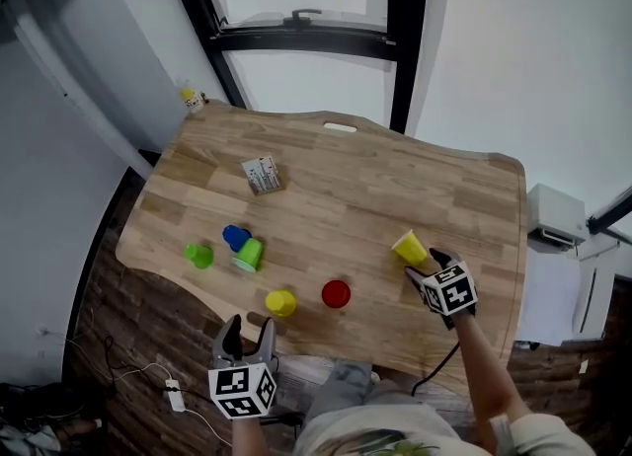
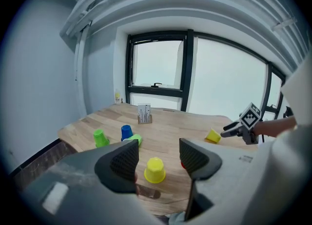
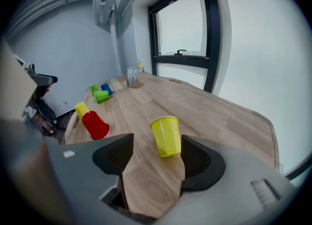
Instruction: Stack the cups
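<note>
Two empty, wide-open sets of fingers (image 2: 119,163): left gripper (image 1: 249,328) at the table (image 1: 375,197) edge, right gripper (image 1: 425,265) beside a yellow cup (image 1: 409,247).

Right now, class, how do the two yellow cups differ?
The left yellow cup stands mouth down; the right yellow cup lies on its side. The left one sits beside the red cup; the right one lies alone, just ahead of the right gripper. Both are plain yellow and ungripped.

Left: green cup (image 1: 198,256) and blue cup (image 1: 235,237) inverted, lime cup (image 1: 249,254) on its side just beside the blue. Near centre: yellow cup (image 1: 280,302) and red cup (image 1: 336,293) inverted, apart. Right: second yellow cup (image 1: 409,247) upright, alone.
</note>
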Motion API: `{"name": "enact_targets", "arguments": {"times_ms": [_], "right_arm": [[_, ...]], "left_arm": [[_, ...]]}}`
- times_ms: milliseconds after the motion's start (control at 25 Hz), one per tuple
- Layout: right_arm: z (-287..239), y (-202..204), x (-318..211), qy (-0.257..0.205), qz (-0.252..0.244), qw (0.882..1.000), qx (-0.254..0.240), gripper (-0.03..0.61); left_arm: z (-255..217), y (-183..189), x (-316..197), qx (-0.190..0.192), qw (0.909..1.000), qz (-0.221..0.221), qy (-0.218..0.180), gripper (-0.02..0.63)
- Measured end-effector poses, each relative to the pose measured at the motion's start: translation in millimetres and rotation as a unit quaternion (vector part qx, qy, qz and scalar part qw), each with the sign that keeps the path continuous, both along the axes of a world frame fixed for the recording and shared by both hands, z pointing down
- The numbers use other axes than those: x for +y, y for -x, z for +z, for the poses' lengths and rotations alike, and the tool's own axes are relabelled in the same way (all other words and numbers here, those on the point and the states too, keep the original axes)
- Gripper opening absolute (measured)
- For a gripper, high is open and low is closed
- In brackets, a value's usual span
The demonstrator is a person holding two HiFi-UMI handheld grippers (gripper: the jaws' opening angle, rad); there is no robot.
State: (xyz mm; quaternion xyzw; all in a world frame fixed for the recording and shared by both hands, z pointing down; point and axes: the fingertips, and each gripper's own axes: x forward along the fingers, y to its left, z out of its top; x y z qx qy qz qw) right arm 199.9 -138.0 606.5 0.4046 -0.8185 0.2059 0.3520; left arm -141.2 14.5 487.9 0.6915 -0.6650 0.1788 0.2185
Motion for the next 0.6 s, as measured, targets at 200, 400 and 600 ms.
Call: {"name": "enact_targets", "arguments": {"times_ms": [200, 400, 600], "right_arm": [[26, -5, -15, 0.022, 0.004, 0.999, 0.025, 0.308], [47, -7, -22, 0.039, -0.001, 0.998, 0.040, 0.308], [59, -8, -27, 0.048, -0.006, 0.998, 0.045, 0.288]], "left_arm": [[8, 6, -10, 0.002, 0.9999, 0.002, 0.012, 0.264], [19, 6, -17, 0.004, 0.9997, 0.006, 0.023, 0.264], [19, 7, -23, -0.001, 0.9997, 0.004, 0.023, 0.264]]}}
